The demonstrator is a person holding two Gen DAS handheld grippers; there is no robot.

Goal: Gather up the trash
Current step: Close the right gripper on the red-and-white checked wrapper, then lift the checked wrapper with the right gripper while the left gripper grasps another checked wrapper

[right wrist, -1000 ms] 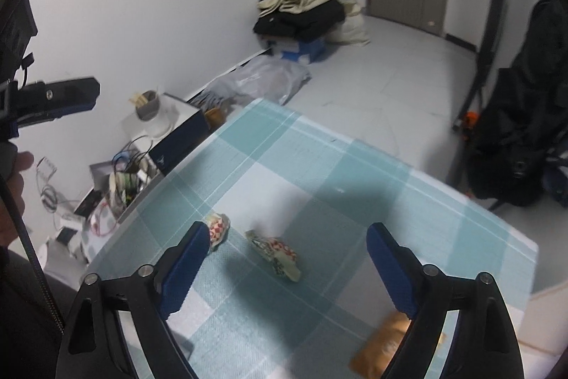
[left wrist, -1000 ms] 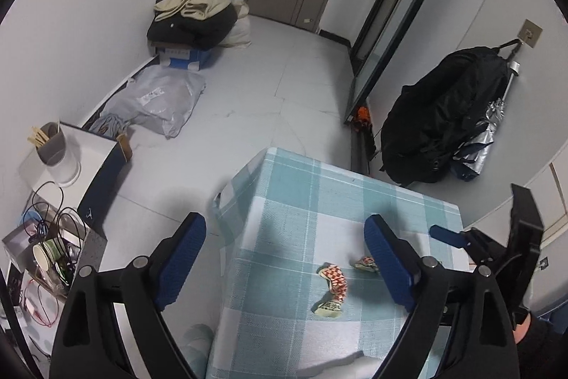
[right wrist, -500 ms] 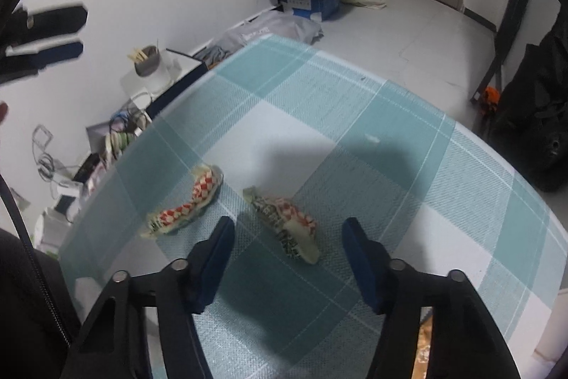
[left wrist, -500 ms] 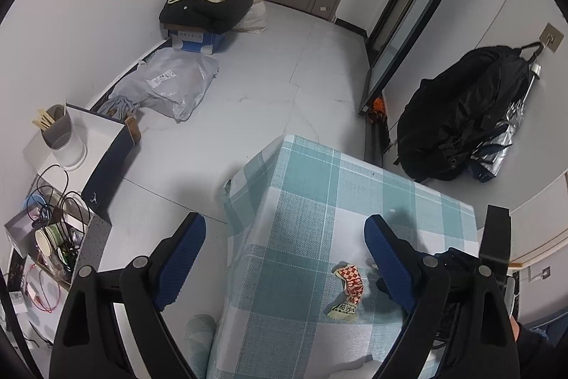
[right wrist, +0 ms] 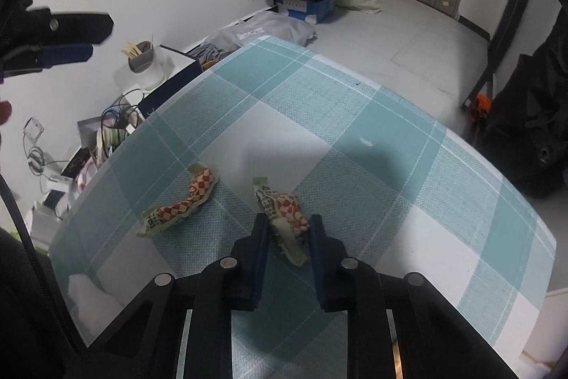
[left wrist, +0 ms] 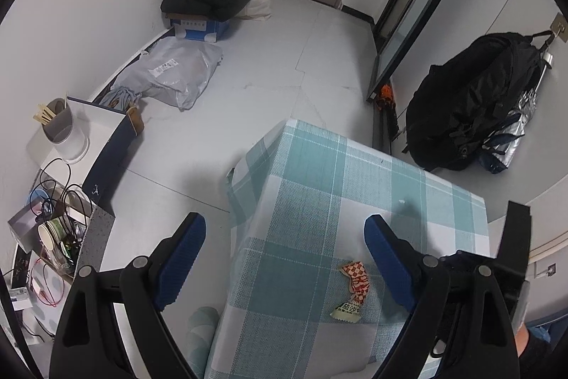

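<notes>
While the right tongs (right wrist: 288, 229) are closing on the crumpled wrapper (right wrist: 282, 208) lying mid-surface (right wrist: 355, 116), just right of the other wrapper (right wrist: 181, 205), and the left tongs (left wrist: 284, 258) hang apart and empty, the pickup step seems underway, calling next for a firm pinch before lifting.

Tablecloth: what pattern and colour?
Teal and white plaid; the tablecloth shows best in the right wrist view.
</notes>
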